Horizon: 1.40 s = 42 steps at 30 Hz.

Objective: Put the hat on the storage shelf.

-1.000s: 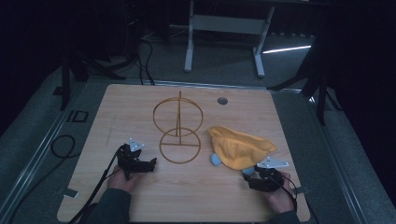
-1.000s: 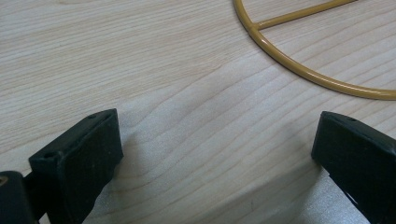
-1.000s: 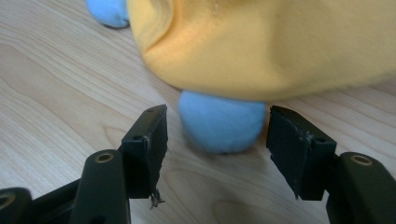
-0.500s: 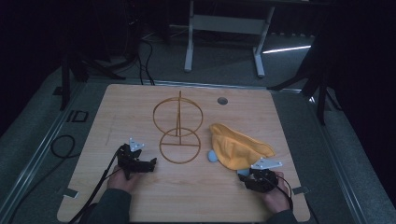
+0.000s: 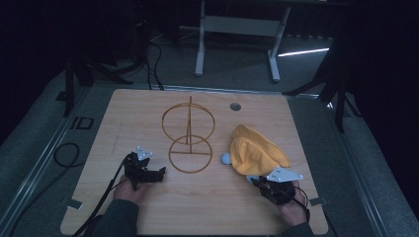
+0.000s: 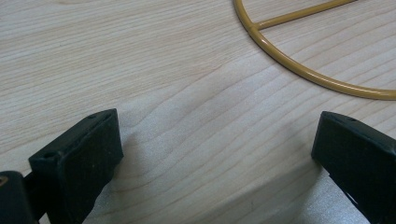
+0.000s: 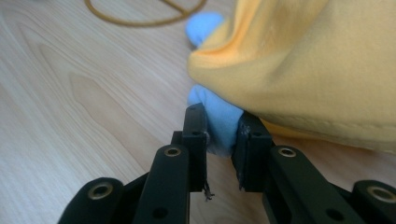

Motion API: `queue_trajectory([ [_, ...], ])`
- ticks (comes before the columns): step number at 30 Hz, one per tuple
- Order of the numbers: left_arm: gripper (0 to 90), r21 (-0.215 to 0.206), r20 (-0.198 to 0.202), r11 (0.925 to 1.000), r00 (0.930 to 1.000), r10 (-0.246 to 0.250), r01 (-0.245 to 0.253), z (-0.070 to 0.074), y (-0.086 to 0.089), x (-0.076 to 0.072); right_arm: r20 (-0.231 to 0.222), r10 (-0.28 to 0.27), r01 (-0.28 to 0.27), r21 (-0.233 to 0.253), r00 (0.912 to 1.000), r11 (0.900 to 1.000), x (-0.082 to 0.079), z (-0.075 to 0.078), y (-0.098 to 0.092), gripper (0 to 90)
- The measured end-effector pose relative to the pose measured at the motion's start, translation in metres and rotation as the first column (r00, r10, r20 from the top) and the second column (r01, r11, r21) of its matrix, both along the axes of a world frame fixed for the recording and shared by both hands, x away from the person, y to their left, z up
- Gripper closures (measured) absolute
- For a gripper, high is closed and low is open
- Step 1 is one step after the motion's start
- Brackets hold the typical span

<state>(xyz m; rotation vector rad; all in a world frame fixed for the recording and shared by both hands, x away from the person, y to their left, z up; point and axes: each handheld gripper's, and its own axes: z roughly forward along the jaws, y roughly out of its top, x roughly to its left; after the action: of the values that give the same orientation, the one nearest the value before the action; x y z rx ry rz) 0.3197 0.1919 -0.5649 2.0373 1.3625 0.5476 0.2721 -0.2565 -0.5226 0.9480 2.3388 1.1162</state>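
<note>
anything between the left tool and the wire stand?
Nothing: bare wood only. In the left gripper view the open left tool faces plain table up to the wire stand ring. The high view agrees.

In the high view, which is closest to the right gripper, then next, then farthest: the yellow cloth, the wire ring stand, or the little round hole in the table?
From the right gripper:
1. Yellow cloth, just ahead of it, at the table's right.
2. Wire ring stand, mid-table, to its left.
3. Round hole, near the far edge.
</note>
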Motion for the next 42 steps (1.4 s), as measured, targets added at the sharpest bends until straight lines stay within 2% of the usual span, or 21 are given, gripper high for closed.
queue_trajectory([
  [5,1.9,0.000,0.000,1.0000,1.0000,0.000,0.000,0.000,0.000,0.000,0.027,0.022,-0.023,0.043,0.9994,0.999,0.004,0.015,0.000,78.2],
  [14,1.9,0.000,0.000,1.0000,1.0000,0.000,0.000,0.000,0.000,0.000,0.079,0.037,-0.038,0.016,0.9962,0.999,0.014,0.041,0.009,79.5],
  [20,1.9,-0.002,0.001,1.0000,1.0000,0.001,-0.001,0.000,0.000,0.000,0.119,0.061,-0.063,0.017,0.9910,0.998,0.017,0.065,0.013,79.6],
  [22,1.9,-0.001,0.001,1.0000,1.0000,0.001,-0.001,0.000,0.000,0.000,0.132,0.074,-0.079,0.034,0.9885,0.996,0.016,0.074,0.014,79.6],
  [24,1.9,-0.001,0.000,1.0000,1.0000,0.001,-0.001,0.000,0.000,0.000,0.136,0.090,-0.101,0.076,0.9866,0.992,0.014,0.084,0.016,79.6],
  [26,1.9,-0.001,0.001,1.0000,1.0000,0.000,0.000,0.000,0.000,0.000,0.145,0.111,-0.130,0.125,0.9832,0.984,0.012,0.093,0.017,79.4],
  [28,1.9,-0.001,0.001,1.0000,1.0000,0.000,0.000,0.000,0.000,0.000,0.136,0.114,-0.139,0.185,0.9841,0.973,0.013,0.098,0.015,79.0],
  [31,1.9,-0.001,0.001,1.0000,1.0000,0.001,-0.001,0.000,0.000,0.000,0.112,0.061,-0.085,0.223,0.9918,0.971,0.019,0.095,0.007,78.4],
  [34,1.9,-0.002,0.001,1.0000,1.0000,0.001,-0.001,0.000,0.000,0.000,0.075,-0.004,-0.017,0.279,0.9972,0.960,0.024,0.088,-0.006,77.1],
  [38,1.9,-0.001,0.001,1.0000,1.0000,0.001,-0.001,0.000,0.000,0.000,0.029,-0.094,0.080,0.316,0.9951,0.945,0.028,0.079,-0.026,71.6],
  [42,1.9,-0.001,0.001,1.0000,1.0000,0.001,-0.001,0.000,0.000,0.000,0.000,-0.137,0.130,0.303,0.9906,0.944,0.028,0.071,-0.038,63.7],
])
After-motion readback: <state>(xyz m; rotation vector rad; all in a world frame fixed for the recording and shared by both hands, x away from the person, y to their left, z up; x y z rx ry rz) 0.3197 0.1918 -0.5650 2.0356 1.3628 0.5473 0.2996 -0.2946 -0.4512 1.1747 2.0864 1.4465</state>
